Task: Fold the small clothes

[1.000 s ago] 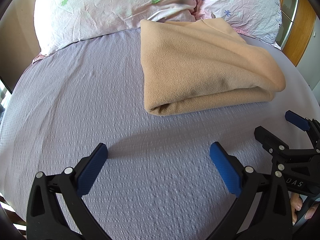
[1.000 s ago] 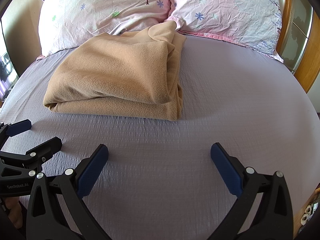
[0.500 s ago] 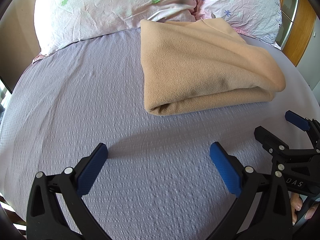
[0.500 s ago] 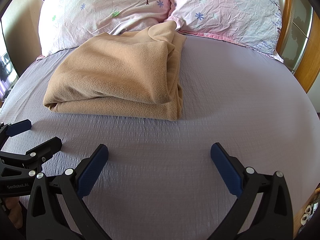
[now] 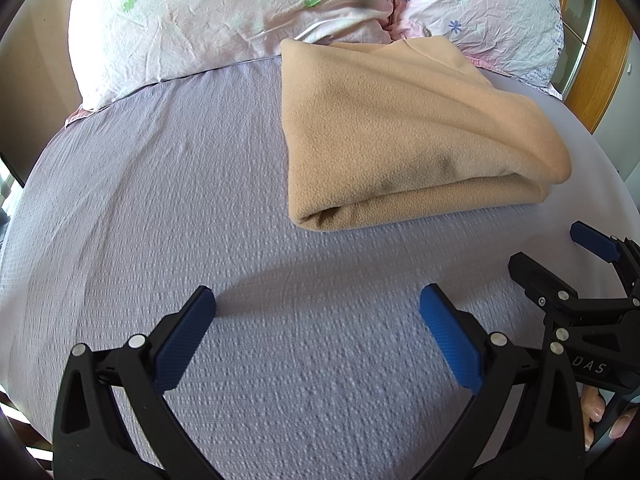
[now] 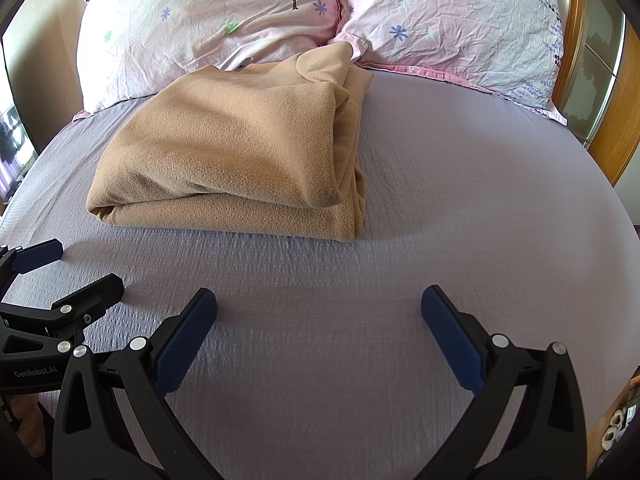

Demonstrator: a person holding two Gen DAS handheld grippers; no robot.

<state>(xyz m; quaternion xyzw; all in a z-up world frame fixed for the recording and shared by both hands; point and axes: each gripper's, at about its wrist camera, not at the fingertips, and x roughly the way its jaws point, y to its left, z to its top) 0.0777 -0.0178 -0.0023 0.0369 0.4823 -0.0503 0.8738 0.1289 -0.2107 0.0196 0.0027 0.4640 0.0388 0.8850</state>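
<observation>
A tan fleece garment lies folded in a thick stack on the lilac bed sheet, its far end against the pillows. It also shows in the right wrist view. My left gripper is open and empty, low over the sheet, short of the garment's near left corner. My right gripper is open and empty, low over the sheet, short of the garment's near right corner. Each gripper shows in the other's view: the right one at the right edge, the left one at the left edge.
Two floral pillows lie at the head of the bed. A wooden headboard frame runs along the right. The sheet's right edge drops off beside it.
</observation>
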